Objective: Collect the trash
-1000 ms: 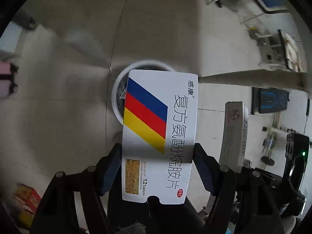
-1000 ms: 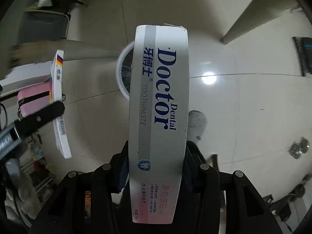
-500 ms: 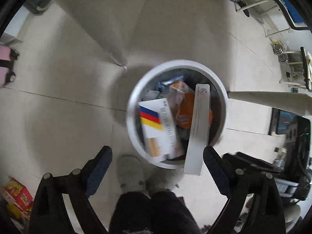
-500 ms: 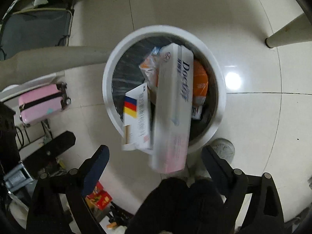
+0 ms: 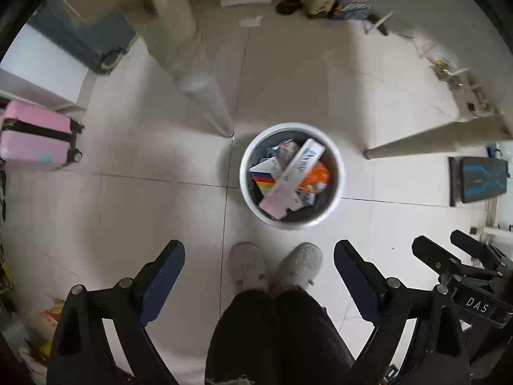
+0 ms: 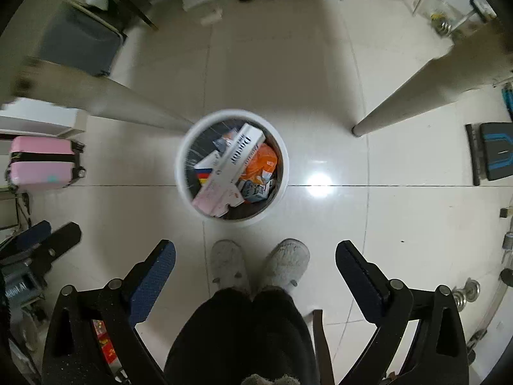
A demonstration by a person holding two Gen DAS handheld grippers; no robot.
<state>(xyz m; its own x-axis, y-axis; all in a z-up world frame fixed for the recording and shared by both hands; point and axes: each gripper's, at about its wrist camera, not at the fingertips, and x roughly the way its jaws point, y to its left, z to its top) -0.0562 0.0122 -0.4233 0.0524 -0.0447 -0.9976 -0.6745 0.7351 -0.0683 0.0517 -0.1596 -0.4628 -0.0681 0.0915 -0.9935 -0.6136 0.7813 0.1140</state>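
Observation:
A white round trash bin (image 5: 339, 173) (image 6: 180, 173) stands on the tiled floor below both grippers. In it a long white toothpaste box (image 5: 296, 173) (image 6: 235, 157) lies slanted over a white medicine box with blue, red and yellow stripes (image 5: 263, 175) (image 6: 205, 169) and orange wrappers (image 5: 315, 176). My left gripper (image 5: 258, 250) points straight down, open, with nothing between its fingers. My right gripper (image 6: 255, 247) also points down; its jaws are opening and hold nothing. Both hang high over the floor, short of the bin.
The person's fuzzy grey slippers (image 5: 272, 264) (image 6: 259, 263) and dark trouser legs stand just short of the bin. Pale table legs (image 5: 205, 93) (image 6: 410, 96) flank it. A pink suitcase (image 5: 35, 136) is at left, a black mat (image 6: 493, 150) at right.
Both grippers opened and dropped their boxes: the striped medicine box and the toothpaste box fell into the bin. Both grippers then rose, so the bin looks smaller.

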